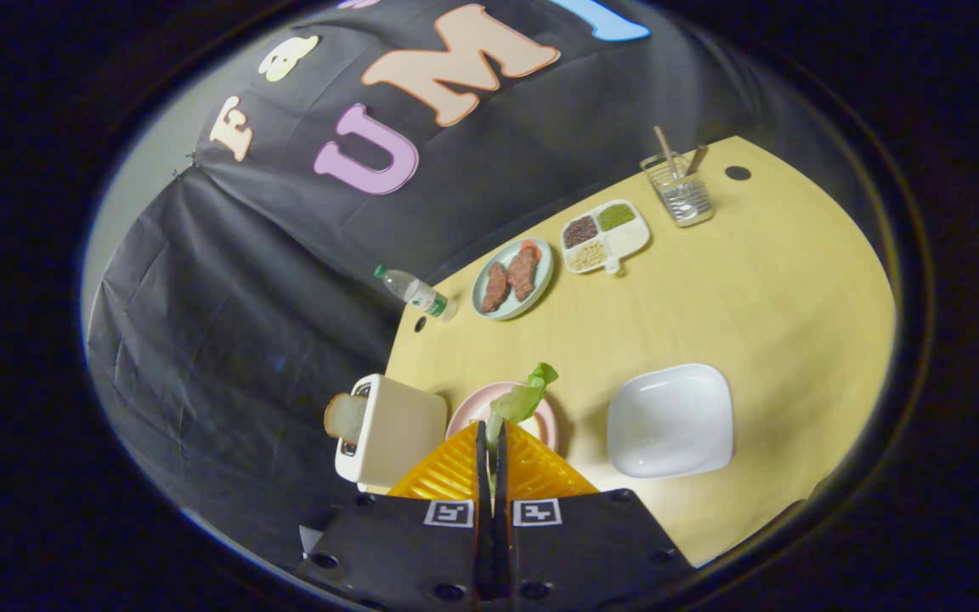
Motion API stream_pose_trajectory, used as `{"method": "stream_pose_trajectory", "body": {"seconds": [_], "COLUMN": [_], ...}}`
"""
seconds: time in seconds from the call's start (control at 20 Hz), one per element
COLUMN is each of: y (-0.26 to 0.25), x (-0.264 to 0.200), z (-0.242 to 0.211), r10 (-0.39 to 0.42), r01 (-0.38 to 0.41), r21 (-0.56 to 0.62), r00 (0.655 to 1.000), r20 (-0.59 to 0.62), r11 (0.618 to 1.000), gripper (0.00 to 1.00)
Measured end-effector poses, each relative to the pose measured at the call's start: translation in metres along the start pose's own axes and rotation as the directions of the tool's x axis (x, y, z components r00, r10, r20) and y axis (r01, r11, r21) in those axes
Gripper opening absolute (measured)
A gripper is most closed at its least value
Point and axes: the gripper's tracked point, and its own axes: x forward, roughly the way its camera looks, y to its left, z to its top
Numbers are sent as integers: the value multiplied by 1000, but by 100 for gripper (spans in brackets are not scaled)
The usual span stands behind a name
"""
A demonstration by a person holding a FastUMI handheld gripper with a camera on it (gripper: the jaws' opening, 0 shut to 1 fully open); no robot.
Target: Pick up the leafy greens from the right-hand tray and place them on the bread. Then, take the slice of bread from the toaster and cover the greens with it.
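My gripper [492,431] is shut on the leafy greens [523,397], whose leaf sticks out ahead of the fingertips. The greens hang over a pink plate [466,412] that lies just beyond the fingers; whatever is on the plate is hidden behind the fingers and the leaf. Left of the plate stands a white toaster [392,429] with a slice of bread [345,416] poking out of its slot. Right of the plate sits an empty white square tray [670,419].
Further back on the yellow table [753,289] are a pale green plate with two pieces of meat [512,277], a white divided dish of grains [606,236], a wire utensil holder [681,191] and a lying plastic bottle [414,292].
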Motion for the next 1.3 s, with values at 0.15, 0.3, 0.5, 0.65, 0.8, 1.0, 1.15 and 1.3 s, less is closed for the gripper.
{"method": "stream_pose_trajectory", "body": {"seconds": [0.15, 0.3, 0.5, 0.65, 0.8, 1.0, 1.15, 1.3], "y": [36, 64, 72, 52, 23, -15, -37, -46], "x": [27, 56, 97, 121, 137, 144, 146, 148], "z": [-20, -45, -74, -87, -94, -87, -92, -100], "r10": [48, 91, 81, 19, -46, -146, -210, -245], "r01": [-49, -97, -96, -44, 17, 107, 155, 171], "r21": [-37, -49, -72, -104, -116, -167, -222, -273], "r00": [998, 991, 979, 974, 967, 960, 944, 933], "r20": [-46, -101, -185, -228, -250, -238, -255, -263], "r11": [998, 994, 993, 994, 993, 980, 963, 946], "gripper": [3, 3, 3, 3, 3, 3, 3, 3]}}
